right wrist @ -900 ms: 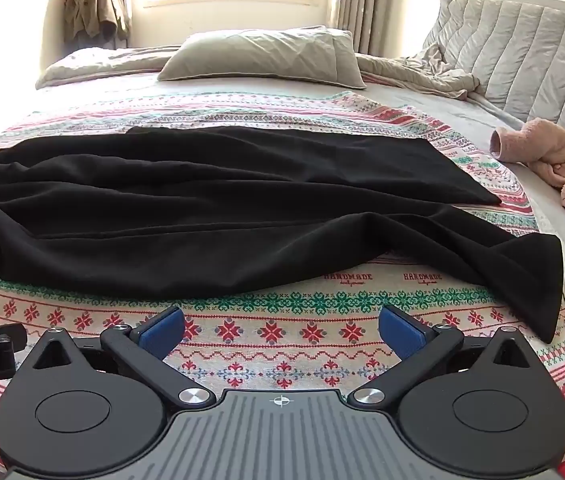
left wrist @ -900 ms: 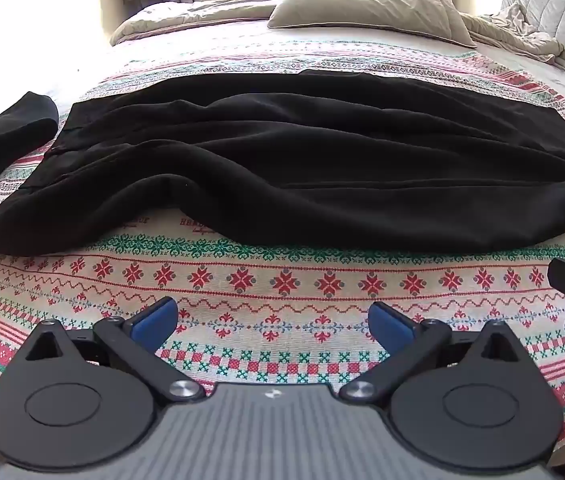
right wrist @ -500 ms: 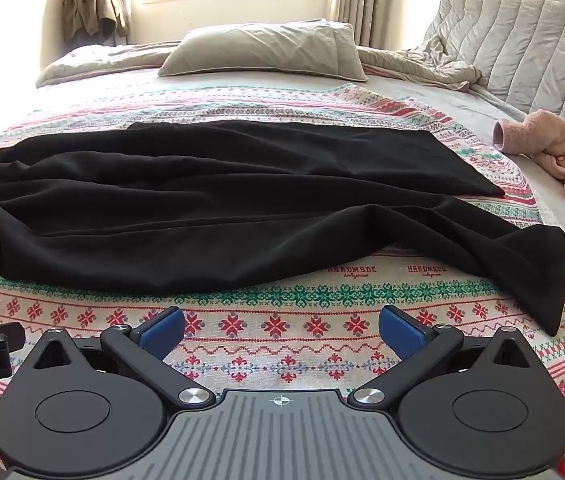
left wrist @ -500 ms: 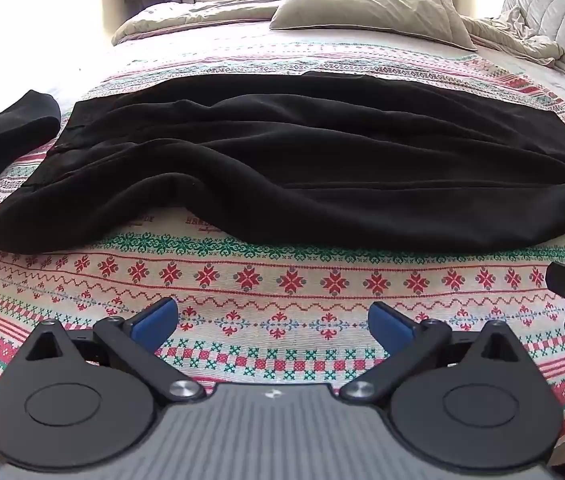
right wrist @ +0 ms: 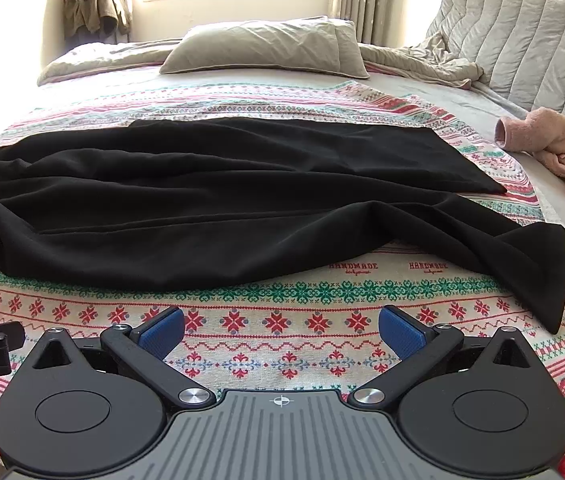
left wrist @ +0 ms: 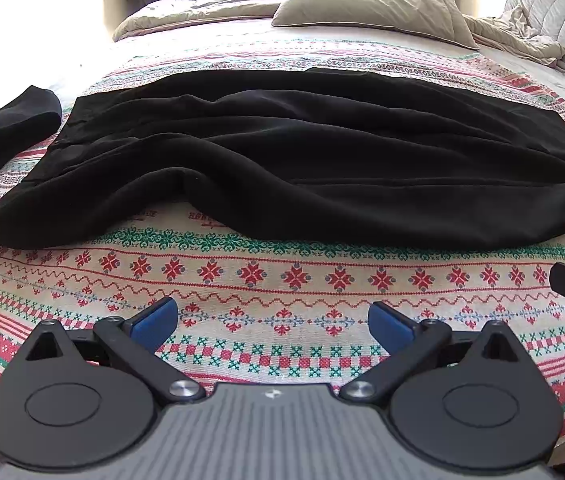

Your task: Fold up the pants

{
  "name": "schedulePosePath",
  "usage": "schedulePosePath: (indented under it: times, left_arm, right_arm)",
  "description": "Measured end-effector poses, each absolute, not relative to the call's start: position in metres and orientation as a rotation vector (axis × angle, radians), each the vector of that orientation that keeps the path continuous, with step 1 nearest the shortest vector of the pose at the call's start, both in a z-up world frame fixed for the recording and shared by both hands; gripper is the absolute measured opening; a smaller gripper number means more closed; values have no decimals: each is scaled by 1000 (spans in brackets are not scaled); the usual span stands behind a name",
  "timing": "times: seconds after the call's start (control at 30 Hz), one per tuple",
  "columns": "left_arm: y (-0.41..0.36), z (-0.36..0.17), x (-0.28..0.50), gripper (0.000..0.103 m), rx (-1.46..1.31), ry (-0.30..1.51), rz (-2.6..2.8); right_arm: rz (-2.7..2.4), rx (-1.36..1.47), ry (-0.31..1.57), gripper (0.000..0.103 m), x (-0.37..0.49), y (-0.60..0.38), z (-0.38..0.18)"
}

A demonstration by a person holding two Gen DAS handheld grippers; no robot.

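Black pants lie spread sideways across a patterned red, green and white blanket on a bed, wrinkled, with the waist end at the left. In the right wrist view the pants end in a leg hem at the right. My left gripper is open and empty, hovering over the blanket short of the pants' near edge. My right gripper is open and empty, likewise just short of the near edge. Each gripper's side shows at the edge of the other's view.
A second dark folded garment lies at the left of the bed. A grey pillow and quilt lie at the far side. A pink plush item sits at the right near the padded headboard.
Both views have shifted slightly: the pants sit a little lower and nearer in frame. Both grippers stay open and empty.
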State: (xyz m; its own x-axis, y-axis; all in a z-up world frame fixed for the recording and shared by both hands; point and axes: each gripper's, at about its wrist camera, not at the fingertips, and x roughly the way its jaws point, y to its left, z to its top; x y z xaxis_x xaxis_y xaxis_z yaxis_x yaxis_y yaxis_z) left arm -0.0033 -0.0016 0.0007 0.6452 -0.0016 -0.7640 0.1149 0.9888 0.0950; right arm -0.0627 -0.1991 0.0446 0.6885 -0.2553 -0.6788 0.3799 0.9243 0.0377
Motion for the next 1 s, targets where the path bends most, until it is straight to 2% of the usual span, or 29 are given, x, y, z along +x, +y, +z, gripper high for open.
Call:
schedulePosePath:
  times: [1.0]
  left_arm:
    - [8,1,0,103,118,872,-69]
  right_arm:
    - [-331,195,756,103,-59,-196,45]
